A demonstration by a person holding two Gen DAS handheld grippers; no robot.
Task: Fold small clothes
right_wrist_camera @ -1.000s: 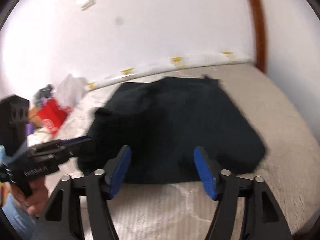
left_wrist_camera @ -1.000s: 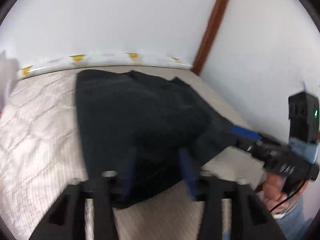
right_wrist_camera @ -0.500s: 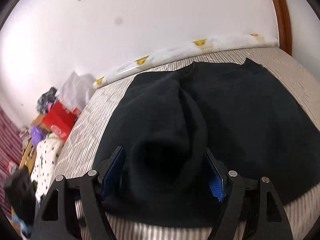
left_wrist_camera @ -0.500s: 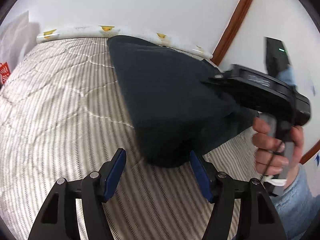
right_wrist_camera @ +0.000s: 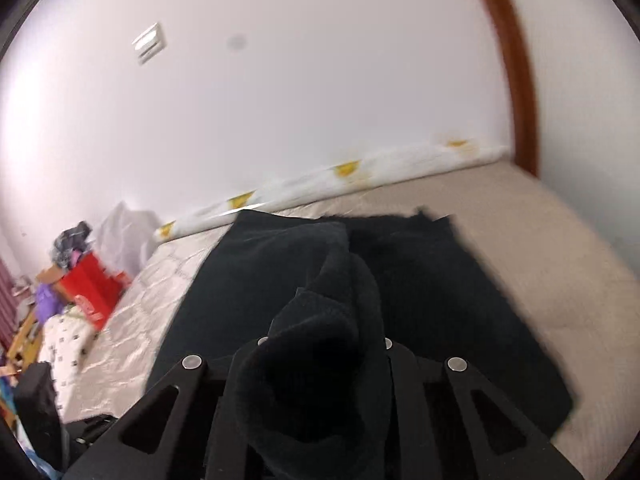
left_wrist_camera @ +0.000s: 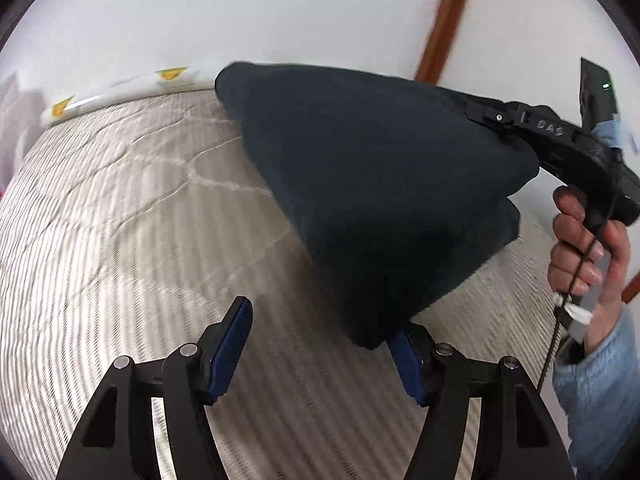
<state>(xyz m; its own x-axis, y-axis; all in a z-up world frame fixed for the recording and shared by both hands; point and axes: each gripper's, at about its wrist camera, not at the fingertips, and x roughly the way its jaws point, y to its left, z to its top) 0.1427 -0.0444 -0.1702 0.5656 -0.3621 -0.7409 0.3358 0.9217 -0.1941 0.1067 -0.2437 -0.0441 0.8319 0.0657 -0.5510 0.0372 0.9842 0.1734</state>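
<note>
Your mattress [left_wrist_camera: 120, 240] carries the dark garment [left_wrist_camera: 380, 184], which lies near the wall end and lifts off it toward the right gripper [right_wrist_camera: 320, 360]. That gripper's jaws have just closed, pinching a bunched fold. Your left gripper [left_wrist_camera: 320, 344] hovers wide over the mattress, the garment's lower corner brushing one finger.

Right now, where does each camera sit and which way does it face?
Left wrist: rides the left tongs, which stand open, looking down across the striped mattress at the dark garment; the right tongs and the hand gripping them show at right.
Right wrist: rides the right tongs, whose jaws have just been closing on a bunched fold of the garment, facing the white wall; only those tongs show clearly.
Shared: garment, mattress, wall, brown trim.
</note>
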